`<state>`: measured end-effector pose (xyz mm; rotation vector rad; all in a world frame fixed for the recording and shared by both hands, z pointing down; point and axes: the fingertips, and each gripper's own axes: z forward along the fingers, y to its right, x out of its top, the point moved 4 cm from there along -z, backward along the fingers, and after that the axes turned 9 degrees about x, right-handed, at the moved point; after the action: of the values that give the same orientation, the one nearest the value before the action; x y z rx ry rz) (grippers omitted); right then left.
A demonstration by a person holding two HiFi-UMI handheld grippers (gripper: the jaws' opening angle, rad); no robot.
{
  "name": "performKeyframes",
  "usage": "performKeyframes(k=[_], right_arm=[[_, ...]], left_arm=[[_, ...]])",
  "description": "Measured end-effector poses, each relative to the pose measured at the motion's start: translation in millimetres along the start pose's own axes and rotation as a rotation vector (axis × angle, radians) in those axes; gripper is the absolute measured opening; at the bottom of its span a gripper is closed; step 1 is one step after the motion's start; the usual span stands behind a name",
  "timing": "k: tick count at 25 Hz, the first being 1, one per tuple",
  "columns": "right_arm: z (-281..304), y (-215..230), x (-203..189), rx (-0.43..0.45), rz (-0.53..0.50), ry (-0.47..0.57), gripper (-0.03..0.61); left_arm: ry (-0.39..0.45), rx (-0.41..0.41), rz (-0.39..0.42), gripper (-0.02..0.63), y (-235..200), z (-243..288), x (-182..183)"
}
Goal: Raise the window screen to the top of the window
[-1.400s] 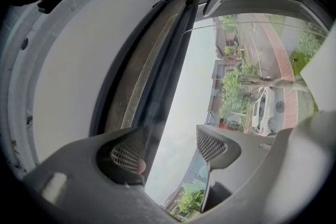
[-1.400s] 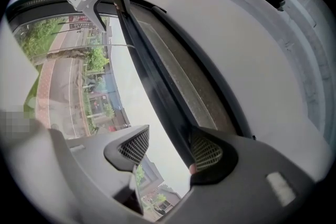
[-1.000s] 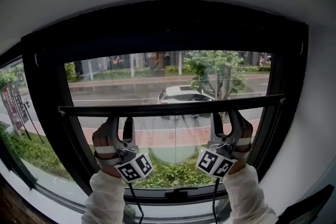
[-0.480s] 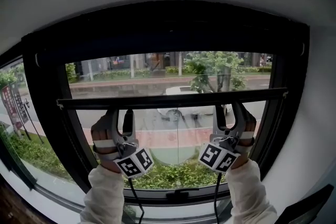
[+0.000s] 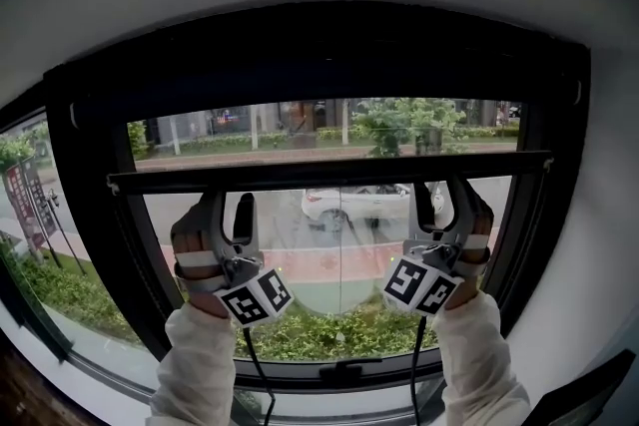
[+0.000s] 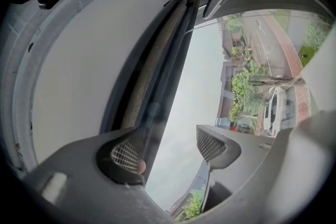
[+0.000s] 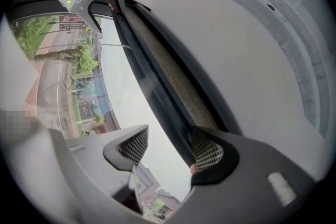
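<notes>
Two grippers sit under the window screen's bottom bar point(image 5: 329, 171), which runs level across the upper part of the pane, short of the top of the black window frame point(image 5: 90, 214). The left gripper point(image 5: 228, 210) is near the bar's left end and the right gripper point(image 5: 446, 200) near its right end, both pointing up. In each gripper view the jaws are spread, not pinching. The bar runs past one pad point(image 6: 126, 155) on the left gripper and one pad point(image 7: 207, 153) on the right, close against each. A white car point(image 5: 344, 205) is parked on the street outside.
</notes>
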<state>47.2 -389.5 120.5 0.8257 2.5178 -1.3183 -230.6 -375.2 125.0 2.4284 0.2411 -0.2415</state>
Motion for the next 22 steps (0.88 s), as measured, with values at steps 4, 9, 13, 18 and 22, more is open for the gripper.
performKeyframes(k=[4,9,13,18,22], right_arm=[[5,5,4,-0.014,-0.001,0.002,0.250],[10,9,6,-0.033,-0.001,0.008,0.255],[13,13,9,-0.040,0.004,0.009,0.255],[15,14,9,-0.052,-0.005,0.010,0.264],[25,22,14,-0.063,0.003,0.017,0.265]], left_arm=[[0.001,0.007,-0.003,0.319,-5,6,2],[0.004,0.024,-0.001,0.319,-8,12,3],[0.002,0.031,-0.005,0.319,-12,16,4],[0.014,0.041,0.016,0.319,-14,19,4],[0.015,0.052,0.022,0.319,-21,29,8]])
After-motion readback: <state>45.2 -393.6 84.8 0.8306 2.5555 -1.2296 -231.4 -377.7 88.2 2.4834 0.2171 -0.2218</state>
